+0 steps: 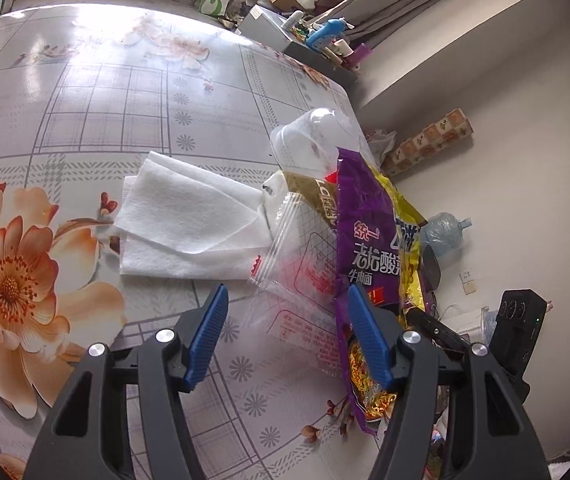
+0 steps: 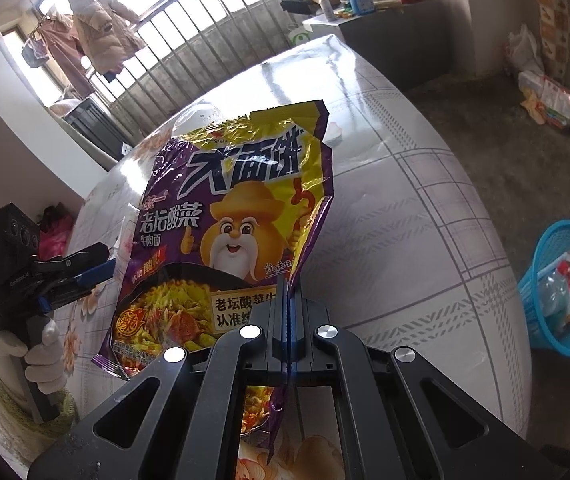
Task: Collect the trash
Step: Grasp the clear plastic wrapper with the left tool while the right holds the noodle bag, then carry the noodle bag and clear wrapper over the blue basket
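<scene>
My right gripper [image 2: 288, 292] is shut on a purple and yellow instant noodle wrapper [image 2: 241, 216] and holds it up above the table; the wrapper also shows in the left wrist view [image 1: 369, 256]. My left gripper [image 1: 289, 320] is open and empty, low over the table, and shows in the right wrist view [image 2: 93, 268]. Just ahead of the left gripper lie a clear zip bag with red print [image 1: 305, 280], white folded tissues [image 1: 189, 220], a clear plastic cup [image 1: 313, 140] and a brown packet [image 1: 317, 196]. A blue mesh trash basket [image 2: 561, 288] with trash in it stands on the floor to the right.
The round table has a floral checked cloth [image 1: 85, 120]. A small white scrap [image 2: 333, 132] lies on its far side. A water jug [image 1: 445, 232] and bags [image 2: 549, 96] sit on the floor. A cluttered cabinet [image 2: 389, 24] stands by the barred window.
</scene>
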{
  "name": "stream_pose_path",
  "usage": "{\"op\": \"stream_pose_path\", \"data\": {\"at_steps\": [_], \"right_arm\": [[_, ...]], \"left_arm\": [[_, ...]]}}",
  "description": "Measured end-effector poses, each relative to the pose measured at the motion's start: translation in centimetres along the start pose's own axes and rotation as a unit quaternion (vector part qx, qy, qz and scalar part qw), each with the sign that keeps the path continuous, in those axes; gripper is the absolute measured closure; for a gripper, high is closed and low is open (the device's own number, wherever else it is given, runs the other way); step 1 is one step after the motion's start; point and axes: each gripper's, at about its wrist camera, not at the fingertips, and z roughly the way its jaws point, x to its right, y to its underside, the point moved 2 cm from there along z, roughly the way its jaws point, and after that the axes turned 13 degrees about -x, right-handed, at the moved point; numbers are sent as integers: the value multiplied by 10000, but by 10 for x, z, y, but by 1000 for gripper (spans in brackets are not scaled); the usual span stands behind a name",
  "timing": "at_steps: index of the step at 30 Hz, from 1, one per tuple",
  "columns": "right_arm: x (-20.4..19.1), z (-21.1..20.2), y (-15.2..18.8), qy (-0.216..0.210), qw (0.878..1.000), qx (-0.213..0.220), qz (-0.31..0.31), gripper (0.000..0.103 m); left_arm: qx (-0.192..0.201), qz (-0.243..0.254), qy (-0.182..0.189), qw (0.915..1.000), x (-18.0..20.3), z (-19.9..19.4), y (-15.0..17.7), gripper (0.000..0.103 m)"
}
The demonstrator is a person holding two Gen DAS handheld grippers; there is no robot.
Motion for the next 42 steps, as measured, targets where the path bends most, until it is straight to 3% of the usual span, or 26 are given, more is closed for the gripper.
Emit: {"op": "stream_pose_path", "data": {"at_steps": [5, 8, 15, 19, 22, 31, 36, 42], "right_arm": [[-6, 4, -4, 169, 9998, -45, -87, 103], [-2, 5, -5, 189, 9998, -58, -91, 103], [-3, 4, -6, 248, 9996, -47, -121, 103], [-3, 6, -4, 267, 9995, -35, -144, 103], [-3, 6, -4, 258, 9996, -24, -146, 103], [1, 1, -2, 92, 9999, 24, -89, 103], [10, -31, 0, -157, 9990, 411, -14, 103], [44, -93, 6, -343, 9917, 1177, 375, 103]], "left_arm": [[68, -224, -192, 9995, -14, -3, -1, 43], [-4, -202, 11, 9998, -17, -1, -5, 43], [-303, -330, 899, 9949, -19, 8, -4, 45], [-289, -576, 1398, 9881, -28, 6, 0, 60], [-301, -657, 1198, 9902, -31, 9, -1, 74], [-125, -387, 923, 9949, -16, 0, 3, 98], [102, -234, 803, 9964, -6, -25, 8, 101], [475, 143, 743, 9960, 25, -63, 10, 102]]}}
